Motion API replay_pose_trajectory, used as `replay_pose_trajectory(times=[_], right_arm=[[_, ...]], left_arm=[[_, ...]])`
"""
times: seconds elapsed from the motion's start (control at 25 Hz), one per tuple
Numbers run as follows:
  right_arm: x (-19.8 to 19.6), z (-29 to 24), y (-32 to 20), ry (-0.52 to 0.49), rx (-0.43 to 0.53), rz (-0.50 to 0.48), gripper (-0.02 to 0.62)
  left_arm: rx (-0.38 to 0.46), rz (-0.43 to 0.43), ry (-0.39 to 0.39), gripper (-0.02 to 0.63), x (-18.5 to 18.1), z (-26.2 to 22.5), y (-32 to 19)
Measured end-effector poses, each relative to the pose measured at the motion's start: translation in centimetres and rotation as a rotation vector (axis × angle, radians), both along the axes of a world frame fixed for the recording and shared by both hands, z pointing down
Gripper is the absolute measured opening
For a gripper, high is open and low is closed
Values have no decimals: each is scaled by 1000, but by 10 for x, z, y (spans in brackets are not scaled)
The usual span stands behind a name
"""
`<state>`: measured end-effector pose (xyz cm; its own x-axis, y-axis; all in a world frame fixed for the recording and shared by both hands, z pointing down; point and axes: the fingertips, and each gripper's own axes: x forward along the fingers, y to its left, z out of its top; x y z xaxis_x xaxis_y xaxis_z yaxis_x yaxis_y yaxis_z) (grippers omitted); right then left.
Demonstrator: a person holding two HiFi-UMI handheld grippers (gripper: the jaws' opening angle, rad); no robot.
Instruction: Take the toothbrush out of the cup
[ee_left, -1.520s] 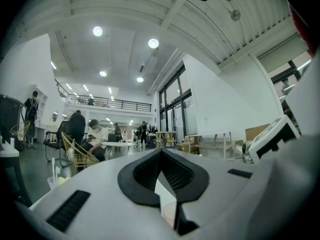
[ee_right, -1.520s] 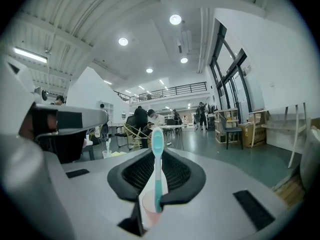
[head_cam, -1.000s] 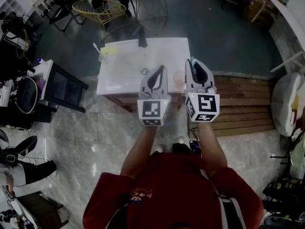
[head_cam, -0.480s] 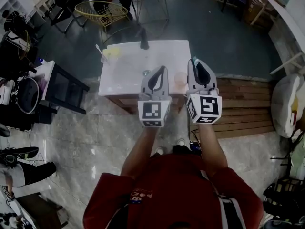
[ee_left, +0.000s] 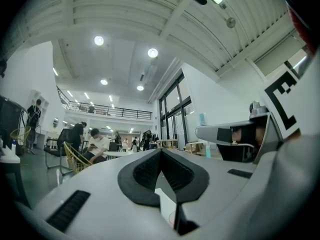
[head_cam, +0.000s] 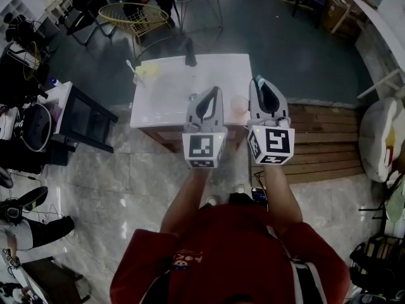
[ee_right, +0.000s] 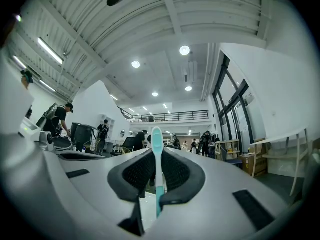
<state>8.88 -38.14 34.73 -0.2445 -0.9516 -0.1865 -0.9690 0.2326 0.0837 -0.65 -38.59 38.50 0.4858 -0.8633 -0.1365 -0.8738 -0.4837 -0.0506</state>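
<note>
My right gripper (head_cam: 259, 82) is shut on a teal and white toothbrush (ee_right: 156, 170). The brush stands upright between the pads, its head above the jaw tips. In the head view its teal end (head_cam: 257, 79) shows at the gripper's tip, over the right edge of the white table (head_cam: 164, 100). A pale pink cup (head_cam: 238, 104) stands on the table between the two grippers, just left of the right one. My left gripper (head_cam: 214, 91) is held beside it, with its jaws shut and nothing between them (ee_left: 161, 152).
A small yellow thing with a white stick (head_cam: 142, 70) lies at the table's far left corner. A dark object (head_cam: 190, 58) stands at the far edge. A black side table (head_cam: 85, 116) is to the left, wooden decking (head_cam: 329, 138) to the right, and a yellow wire chair (head_cam: 133, 14) beyond.
</note>
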Motion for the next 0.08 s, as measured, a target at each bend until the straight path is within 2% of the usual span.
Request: replay_pose_trajectory(times=[0.08], right_arm=[[1,-1,3,8,4,4,61]], left_arm=[[1,2,1,28,1,-2,2]])
